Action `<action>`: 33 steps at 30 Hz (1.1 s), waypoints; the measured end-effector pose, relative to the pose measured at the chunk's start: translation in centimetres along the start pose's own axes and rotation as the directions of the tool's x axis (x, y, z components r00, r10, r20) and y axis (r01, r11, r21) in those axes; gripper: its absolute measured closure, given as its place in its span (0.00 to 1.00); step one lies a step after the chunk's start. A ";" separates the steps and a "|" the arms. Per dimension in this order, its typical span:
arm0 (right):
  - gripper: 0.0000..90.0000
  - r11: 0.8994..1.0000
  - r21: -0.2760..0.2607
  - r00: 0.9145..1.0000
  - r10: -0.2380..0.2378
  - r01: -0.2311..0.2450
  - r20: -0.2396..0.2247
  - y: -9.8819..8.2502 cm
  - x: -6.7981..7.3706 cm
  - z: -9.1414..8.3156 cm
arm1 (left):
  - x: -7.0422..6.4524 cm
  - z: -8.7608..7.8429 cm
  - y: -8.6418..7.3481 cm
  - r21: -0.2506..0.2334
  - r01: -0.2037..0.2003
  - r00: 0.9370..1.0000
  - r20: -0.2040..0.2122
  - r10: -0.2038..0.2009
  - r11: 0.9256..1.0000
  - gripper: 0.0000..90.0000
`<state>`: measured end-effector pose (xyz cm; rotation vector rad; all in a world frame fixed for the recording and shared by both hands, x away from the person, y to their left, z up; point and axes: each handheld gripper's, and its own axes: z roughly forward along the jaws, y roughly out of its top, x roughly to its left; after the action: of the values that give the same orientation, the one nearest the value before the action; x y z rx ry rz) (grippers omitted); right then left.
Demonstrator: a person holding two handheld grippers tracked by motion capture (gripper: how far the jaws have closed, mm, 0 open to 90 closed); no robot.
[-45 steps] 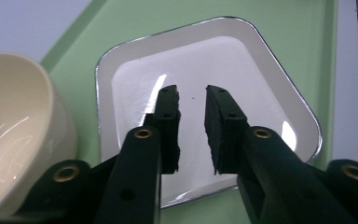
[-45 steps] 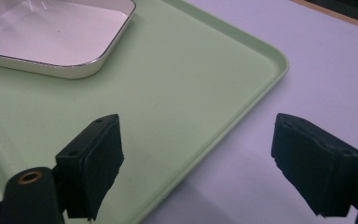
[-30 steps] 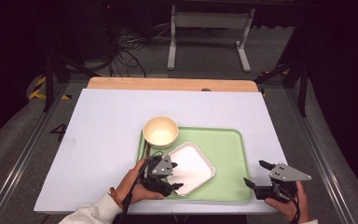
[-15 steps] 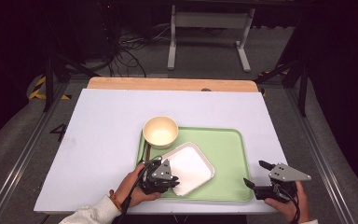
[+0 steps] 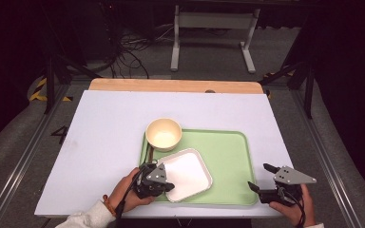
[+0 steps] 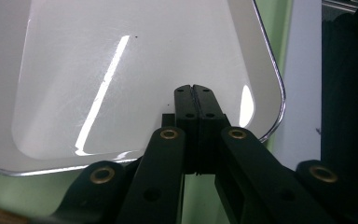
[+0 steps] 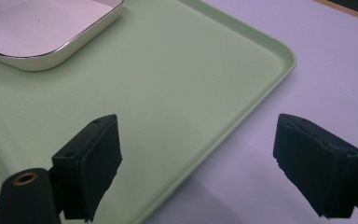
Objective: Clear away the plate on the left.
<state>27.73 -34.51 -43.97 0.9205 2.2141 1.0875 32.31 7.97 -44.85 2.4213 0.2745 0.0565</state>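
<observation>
A white square plate (image 5: 187,173) (image 6: 121,70) (image 7: 37,28) lies in the near left part of a green tray (image 5: 228,156) (image 7: 168,84). A cream bowl (image 5: 163,134) sits at the tray's far left corner. My left gripper (image 5: 169,186) (image 6: 196,91) reaches over the plate's near left rim. Its jaws have just been closing and now meet pad to pad, with nothing seen between them. My right gripper (image 5: 259,176) (image 7: 198,126) is open at the tray's near right corner, one finger over the tray and the other over the table.
The tray rests on a white tabletop (image 5: 114,128) with a wooden strip (image 5: 171,85) along its far edge. Metal rails run along both sides of the table. A grey stand (image 5: 214,28) and cables are on the floor beyond.
The left gripper's jaws have gone from open to shut over the plate's rim. The right gripper has stayed put and open.
</observation>
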 end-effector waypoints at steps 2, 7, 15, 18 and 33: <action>0.17 1.000 0.000 1.000 0.001 -0.001 0.001 0.0 0.0 0.0 | 0.1 -0.4 -0.4 0.002 0.016 1.000 0.001 -0.016 1.000 1.00; 0.17 1.000 0.002 1.000 0.000 0.000 -0.001 0.0 0.0 0.1 | 0.5 -1.1 -1.3 0.005 0.023 1.000 -0.007 -0.023 1.000 1.00; 0.17 1.000 0.006 1.000 0.002 -0.002 -0.001 0.0 0.0 0.1 | 1.2 -2.5 -2.8 0.011 0.041 0.999 -0.027 -0.041 0.999 1.00; 0.17 1.000 0.005 1.000 0.000 0.000 -0.002 0.0 0.0 0.1 | 1.3 -2.7 -3.2 0.010 0.057 0.998 -0.033 -0.057 0.998 1.00; 0.17 1.000 -0.004 1.000 -0.003 0.003 0.004 0.0 0.0 -0.1 | 1.5 -3.2 -3.6 0.003 0.056 0.997 -0.058 -0.055 0.998 1.00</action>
<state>27.70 -34.54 -43.91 0.9167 2.2091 1.0873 32.76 12.99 -44.74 2.4182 0.3686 0.1018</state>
